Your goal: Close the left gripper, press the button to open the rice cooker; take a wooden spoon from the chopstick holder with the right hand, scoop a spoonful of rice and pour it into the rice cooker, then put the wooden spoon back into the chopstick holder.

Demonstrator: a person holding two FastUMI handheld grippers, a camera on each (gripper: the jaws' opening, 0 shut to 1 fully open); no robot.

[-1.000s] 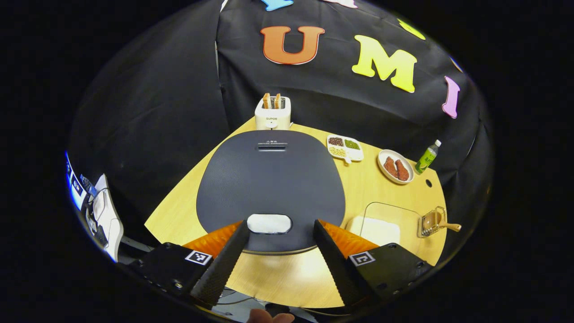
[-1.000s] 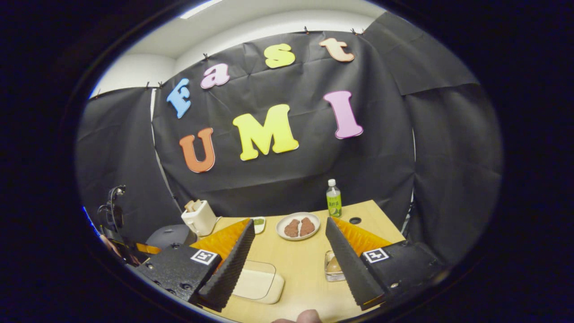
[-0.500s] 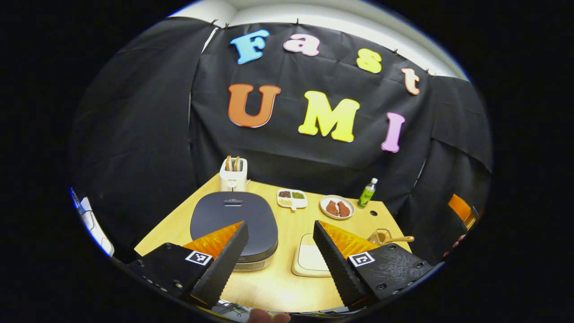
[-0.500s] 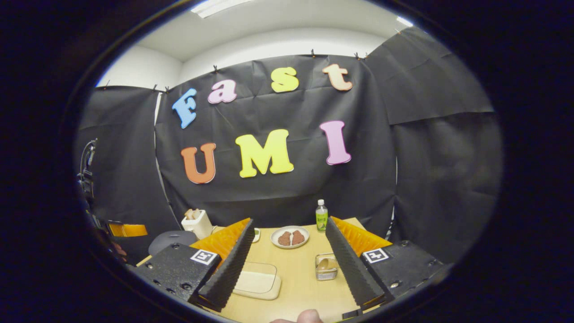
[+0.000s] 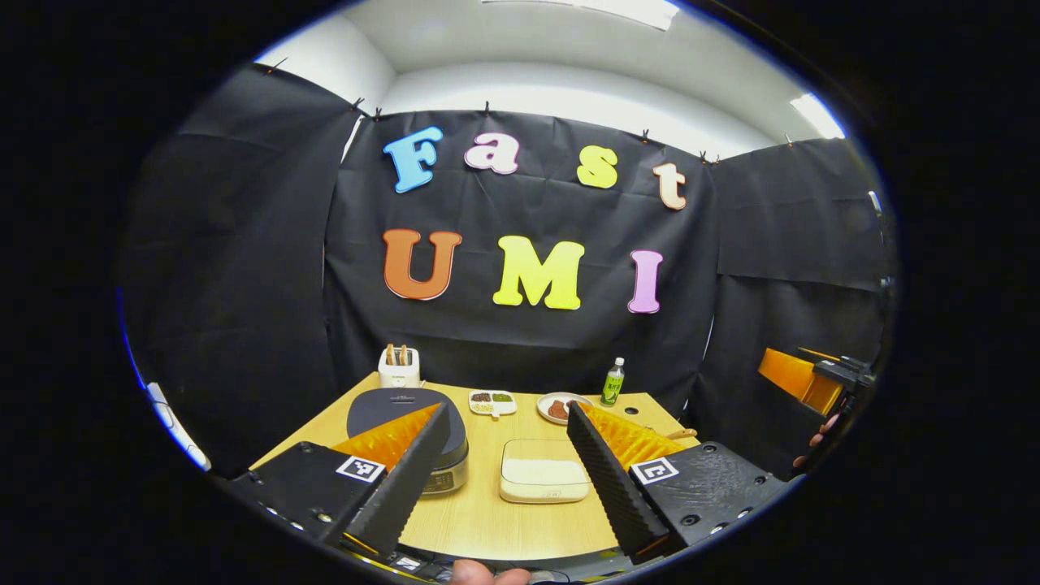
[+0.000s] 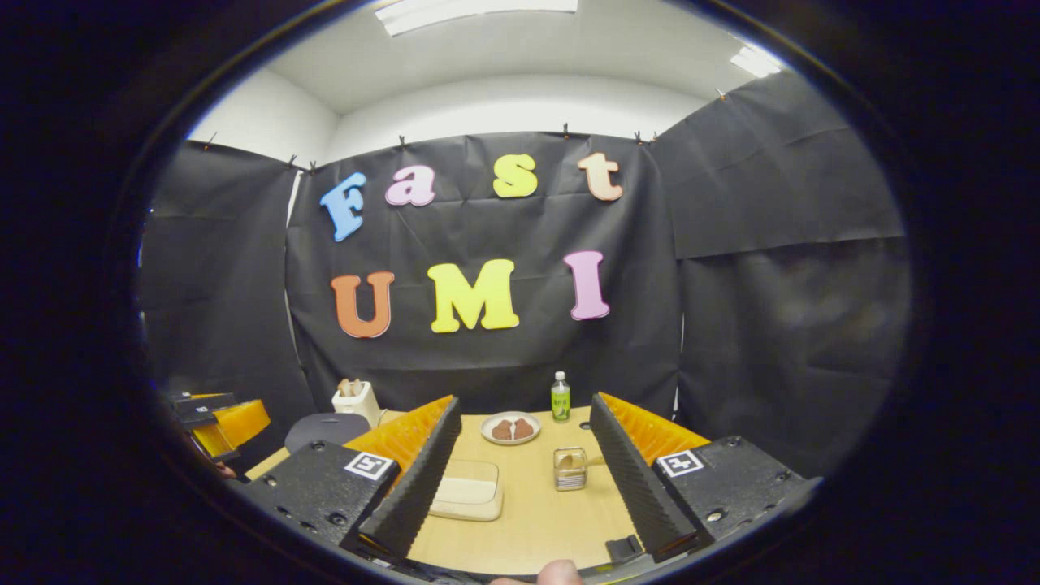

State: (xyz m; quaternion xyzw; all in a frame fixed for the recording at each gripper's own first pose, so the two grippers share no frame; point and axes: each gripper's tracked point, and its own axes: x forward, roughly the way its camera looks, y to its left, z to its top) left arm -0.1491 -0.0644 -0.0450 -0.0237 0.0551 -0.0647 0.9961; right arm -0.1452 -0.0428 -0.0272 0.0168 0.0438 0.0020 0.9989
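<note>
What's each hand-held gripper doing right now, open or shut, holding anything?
Left hand-held gripper: open, holding nothing.
Right hand-held gripper: open, holding nothing.

On counter (image 5: 487, 520): rice cooker (image 5: 406, 410) at left, toaster (image 5: 399, 367) behind it. Rice container (image 5: 543, 479) centre front. Chopstick holder (image 6: 570, 469) right of container. Along rear: divided dish (image 5: 492, 401), plate (image 5: 556, 407), bottle (image 5: 613, 382), left to right.
</note>
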